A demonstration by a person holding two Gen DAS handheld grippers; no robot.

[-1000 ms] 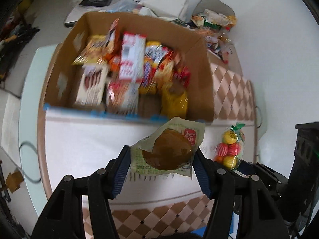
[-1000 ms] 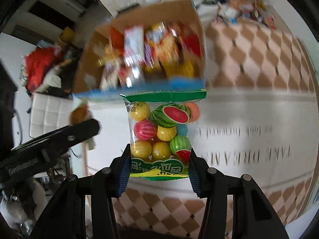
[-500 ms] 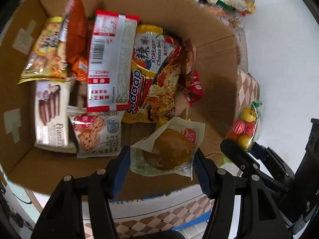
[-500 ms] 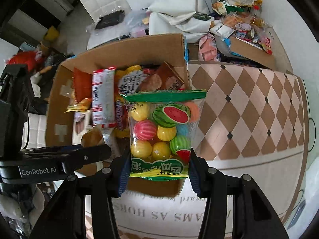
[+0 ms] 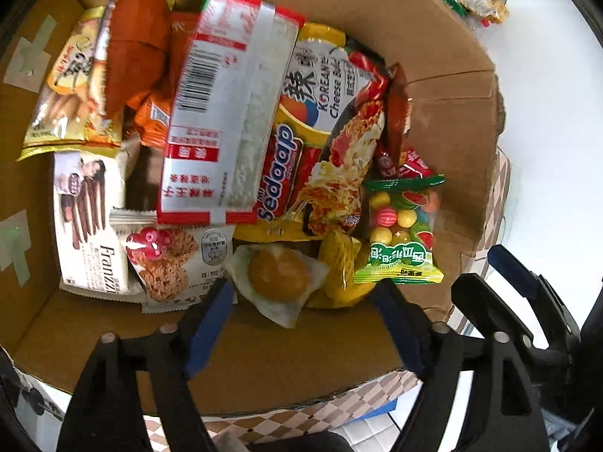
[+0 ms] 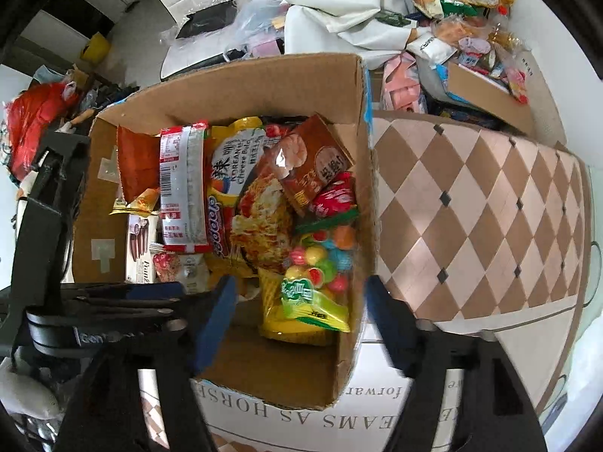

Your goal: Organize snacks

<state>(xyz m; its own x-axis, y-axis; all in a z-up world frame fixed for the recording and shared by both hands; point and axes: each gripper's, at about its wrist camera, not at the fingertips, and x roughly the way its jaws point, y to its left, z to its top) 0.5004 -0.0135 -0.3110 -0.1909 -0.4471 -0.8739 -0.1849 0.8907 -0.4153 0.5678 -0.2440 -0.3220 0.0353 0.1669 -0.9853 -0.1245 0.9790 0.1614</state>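
An open cardboard box (image 5: 448, 120) holds several snack packs. A clear-wrapped brown bun (image 5: 277, 277) lies in the box near its front wall, just beyond my left gripper (image 5: 301, 324), which is open and empty. A bag of fruit-shaped candies (image 5: 401, 231) lies beside the bun against the box's right wall; it also shows in the right wrist view (image 6: 320, 275). My right gripper (image 6: 301, 312) is open and empty above the box's (image 6: 350, 354) near corner. The left gripper's body (image 6: 94, 309) crosses the right wrist view at lower left.
The box stands on a table with a brown-and-white diamond-pattern cloth (image 6: 471, 222). More snacks and a small carton (image 6: 486, 90) are piled behind the table at the back right. A white bag (image 6: 339, 3) and clutter lie behind the box.
Both grippers have opened and let go. The bun and the candy bag have dropped into the box and now lie among the other snacks.
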